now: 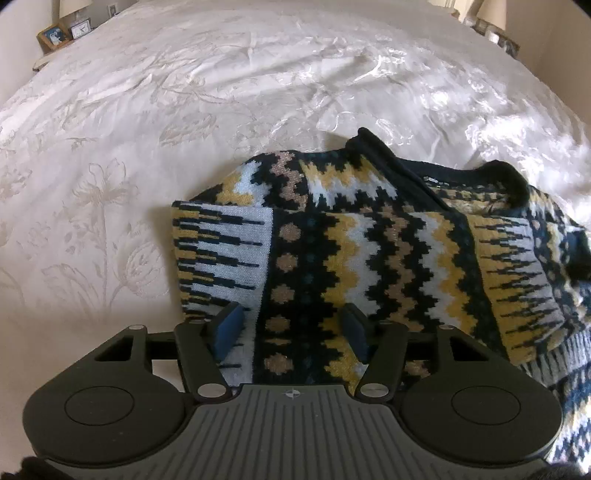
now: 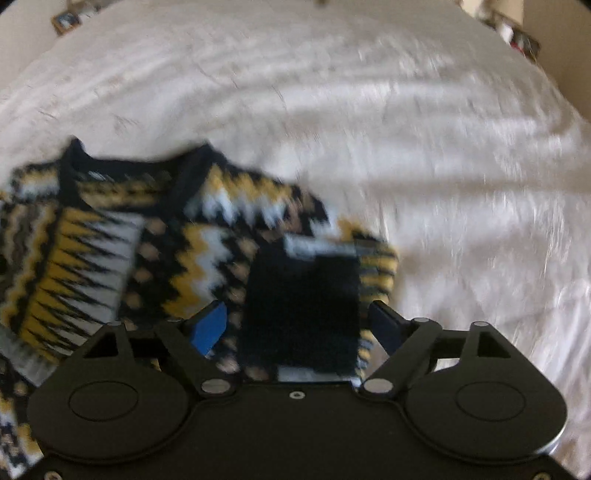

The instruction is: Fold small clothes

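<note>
A small knitted sweater (image 1: 351, 240) in navy, yellow, white and tan zigzags lies on the white bed, collar away from me. A sleeve is folded across its left side. My left gripper (image 1: 291, 328) is open just above the sweater's left part, its blue pads (image 1: 231, 325) apart and nothing between them. In the blurred right wrist view the sweater (image 2: 110, 251) lies to the left. My right gripper (image 2: 299, 325) is open, its pads either side of the dark navy sleeve cuff (image 2: 303, 302), not closed on it.
The white floral bedspread (image 1: 184, 129) stretches far and to both sides. A bedside table with a picture frame (image 1: 55, 35) and small clock stands at the far left. More frames (image 1: 495, 35) stand at the far right.
</note>
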### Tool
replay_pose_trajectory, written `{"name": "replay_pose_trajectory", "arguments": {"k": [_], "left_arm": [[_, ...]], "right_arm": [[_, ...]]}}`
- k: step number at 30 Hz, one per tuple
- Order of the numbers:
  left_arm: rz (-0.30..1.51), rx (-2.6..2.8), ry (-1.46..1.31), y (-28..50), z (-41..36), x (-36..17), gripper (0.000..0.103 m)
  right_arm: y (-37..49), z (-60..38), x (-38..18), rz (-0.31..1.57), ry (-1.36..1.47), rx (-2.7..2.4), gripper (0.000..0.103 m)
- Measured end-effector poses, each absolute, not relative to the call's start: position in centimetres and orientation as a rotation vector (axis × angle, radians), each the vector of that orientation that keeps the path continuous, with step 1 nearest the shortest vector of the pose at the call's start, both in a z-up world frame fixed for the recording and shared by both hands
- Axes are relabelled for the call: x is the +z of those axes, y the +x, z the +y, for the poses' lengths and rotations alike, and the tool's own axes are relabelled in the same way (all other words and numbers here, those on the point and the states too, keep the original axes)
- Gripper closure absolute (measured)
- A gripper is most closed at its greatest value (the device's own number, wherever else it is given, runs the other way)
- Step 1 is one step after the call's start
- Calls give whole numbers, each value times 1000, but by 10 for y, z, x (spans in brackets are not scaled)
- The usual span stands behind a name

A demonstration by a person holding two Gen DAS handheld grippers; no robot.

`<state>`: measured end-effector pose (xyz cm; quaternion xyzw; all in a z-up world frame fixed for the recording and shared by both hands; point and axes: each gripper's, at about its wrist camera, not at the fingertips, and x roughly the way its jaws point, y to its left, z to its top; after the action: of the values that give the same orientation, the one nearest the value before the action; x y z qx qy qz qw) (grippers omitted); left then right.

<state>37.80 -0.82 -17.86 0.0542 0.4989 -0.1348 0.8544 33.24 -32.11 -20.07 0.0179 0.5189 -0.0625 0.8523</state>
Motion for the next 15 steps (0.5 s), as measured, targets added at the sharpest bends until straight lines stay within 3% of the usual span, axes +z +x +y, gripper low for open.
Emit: {"name": "replay_pose_trajectory", "arguments": {"k": [3, 15], "left_arm": [[1044, -288, 111, 380, -9, -180, 42], [1076, -260, 51, 347, -10, -136, 28]], "right_arm": [[328, -338, -215, 1104, 141, -163, 4], [292, -341, -167, 1007, 195, -131, 3]]}}
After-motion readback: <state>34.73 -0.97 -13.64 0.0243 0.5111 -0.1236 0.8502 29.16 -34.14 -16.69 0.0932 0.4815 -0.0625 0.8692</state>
